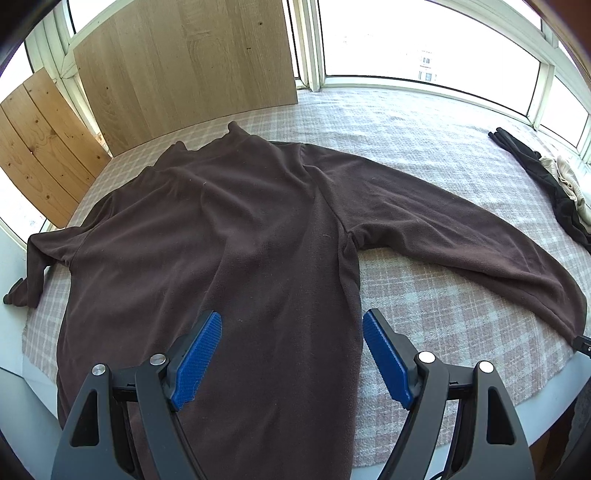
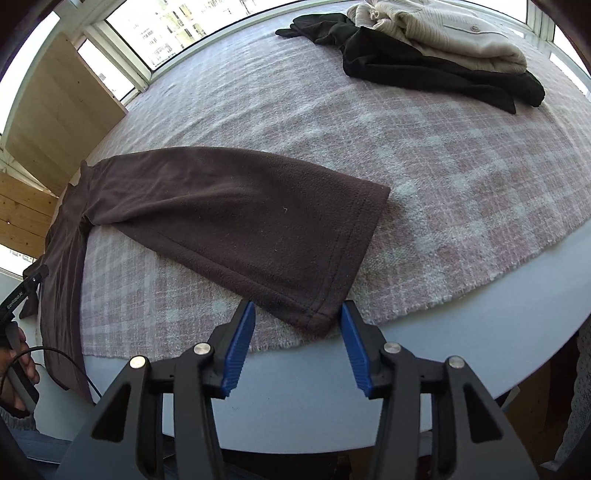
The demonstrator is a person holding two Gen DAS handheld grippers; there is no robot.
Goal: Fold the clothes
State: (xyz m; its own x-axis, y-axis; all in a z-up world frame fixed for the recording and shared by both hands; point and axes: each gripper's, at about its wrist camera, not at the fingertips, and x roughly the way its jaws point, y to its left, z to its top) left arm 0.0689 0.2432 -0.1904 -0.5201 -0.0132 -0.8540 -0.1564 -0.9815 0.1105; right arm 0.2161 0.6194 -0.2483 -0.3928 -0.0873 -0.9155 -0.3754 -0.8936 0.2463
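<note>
Left wrist: brown fleece top [image 1: 236, 229] spread flat, sleeves outstretched.

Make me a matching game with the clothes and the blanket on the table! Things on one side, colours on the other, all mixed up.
Things:
1. fleece top
2. knit sweater
3. blanket
4. gripper pads

Colours:
A. blue
B. pink and white check
C. dark brown
D. cream

Pairs: 1-C, 2-D, 3-B, 4-A
</note>
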